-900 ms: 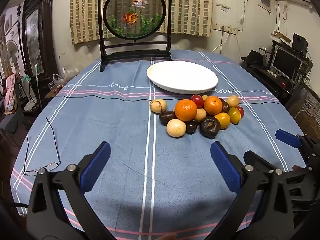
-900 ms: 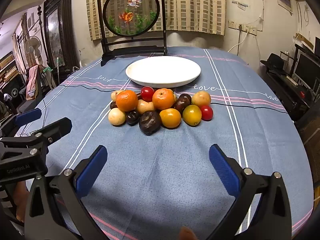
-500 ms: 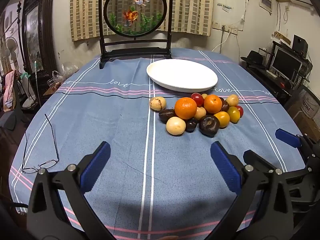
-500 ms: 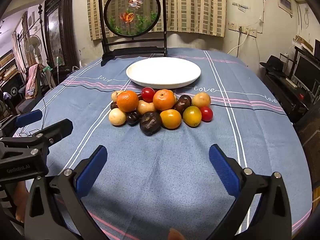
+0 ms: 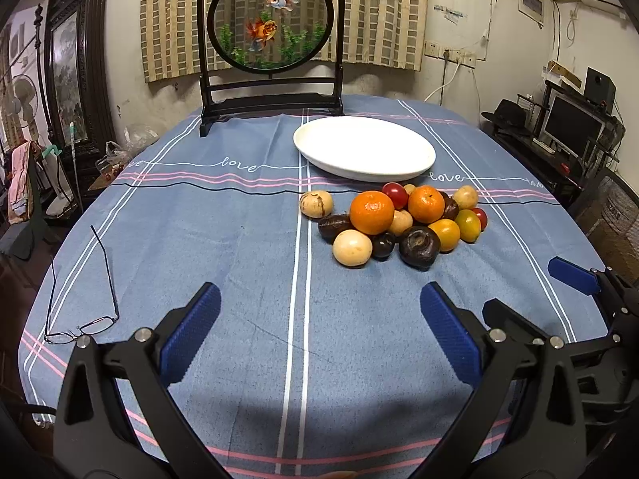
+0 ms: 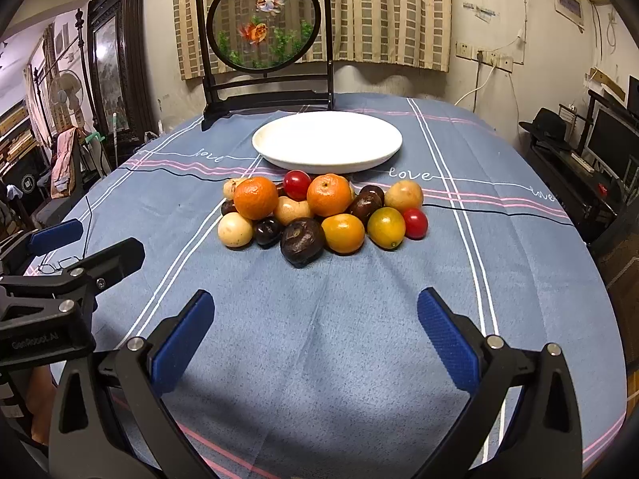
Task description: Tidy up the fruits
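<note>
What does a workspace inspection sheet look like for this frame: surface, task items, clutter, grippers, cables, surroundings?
Surface: blue striped tablecloth.
Job's things: white plate with nothing on it; fruit pile on the cloth just in front of it.
Clutter: eyeglasses at the left edge; goldfish screen behind the plate.
Grippers: left gripper and right gripper both open, holding nothing, short of the fruit.
Cables: white cord from the wall sockets.
Surroundings: curtain, monitor, fan.

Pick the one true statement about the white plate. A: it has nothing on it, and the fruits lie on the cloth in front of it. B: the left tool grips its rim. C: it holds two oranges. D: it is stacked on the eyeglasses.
A: the white plate shows only bare surface, while the fruits sit piled on the tablecloth at its near edge.
</note>
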Tool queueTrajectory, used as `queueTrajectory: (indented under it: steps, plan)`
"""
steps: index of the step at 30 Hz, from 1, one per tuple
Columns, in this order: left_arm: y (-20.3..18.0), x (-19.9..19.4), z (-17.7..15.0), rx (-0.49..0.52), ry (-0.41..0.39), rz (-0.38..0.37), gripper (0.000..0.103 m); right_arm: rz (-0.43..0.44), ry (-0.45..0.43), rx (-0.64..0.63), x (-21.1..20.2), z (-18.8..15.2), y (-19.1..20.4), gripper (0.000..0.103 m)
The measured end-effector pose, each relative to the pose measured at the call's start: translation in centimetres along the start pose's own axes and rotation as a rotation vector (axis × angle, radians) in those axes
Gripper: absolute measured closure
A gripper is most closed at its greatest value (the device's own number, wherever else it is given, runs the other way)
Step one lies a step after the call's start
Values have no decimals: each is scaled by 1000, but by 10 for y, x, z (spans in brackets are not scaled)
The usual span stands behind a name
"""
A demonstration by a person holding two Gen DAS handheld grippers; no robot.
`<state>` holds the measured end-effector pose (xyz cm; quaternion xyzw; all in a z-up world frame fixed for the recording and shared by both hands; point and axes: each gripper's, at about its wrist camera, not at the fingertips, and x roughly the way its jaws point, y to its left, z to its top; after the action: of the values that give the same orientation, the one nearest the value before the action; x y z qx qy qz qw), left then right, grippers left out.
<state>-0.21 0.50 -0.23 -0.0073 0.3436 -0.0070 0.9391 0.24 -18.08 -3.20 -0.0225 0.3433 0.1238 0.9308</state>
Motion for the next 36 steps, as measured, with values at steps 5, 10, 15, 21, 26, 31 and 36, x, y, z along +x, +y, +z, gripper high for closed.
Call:
queueTrajectory:
  steps: [5,10,15,21,26,31,36]
  plan:
    - [-1,2,0,-5,7,-10,2,-5,0,-3,-1,0,0,1]
    - [-2,4,-2,-4,16,-12,2,-13,7,-3,0,-1,-2,1]
    - [-3,3,-2,-2,13,-10,2,-24,7,-2,-1,0,-4,1]
    - [-3,4,-2,-8,11,-12,2,-28,6,15,-3,0,-10,1]
    - [-3,3,-2,-6,12,-12,2,-35,1,8,-4,-1,-10,1]
    - [-1,5,-3,-3,19,-1,2,-30,-1,19,-4,0,-13,1]
    - [-3,11,-7,24,38,11,2,24,-13,113,-8,2,-34,1]
